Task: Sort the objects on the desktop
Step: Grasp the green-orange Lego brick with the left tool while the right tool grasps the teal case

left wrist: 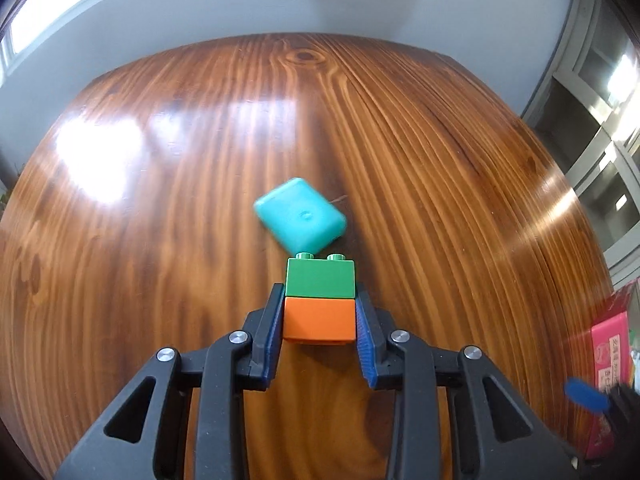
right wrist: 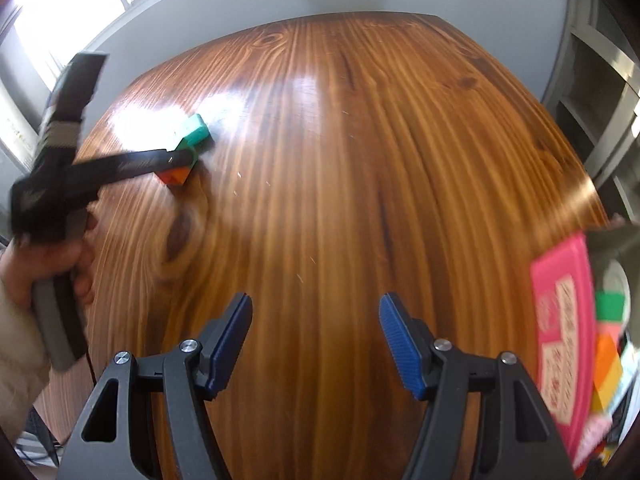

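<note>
An orange brick (left wrist: pixel 319 320) with a green brick (left wrist: pixel 320 280) stacked on it sits on the wooden table (left wrist: pixel 160 200). My left gripper (left wrist: pixel 320 296) is shut on the orange brick, a blue pad pressing on each side. Just beyond the stack lies a teal rounded case (left wrist: pixel 300 216), touching or nearly touching the green brick. The right wrist view shows the same stack (right wrist: pixel 178 174) and teal case (right wrist: pixel 194 130) at the far left, with the left gripper's black fingers (right wrist: pixel 160 160) reaching to them. My right gripper (right wrist: pixel 316 308) hangs open over bare wood, nothing between its pads.
A pink box (right wrist: pixel 560 320) lies at the table's right edge, with green, orange and yellow items (right wrist: pixel 608 344) blurred behind it. A hand and pale sleeve (right wrist: pixel 24 272) hold the left gripper's handle. A wall and shelving stand behind the table.
</note>
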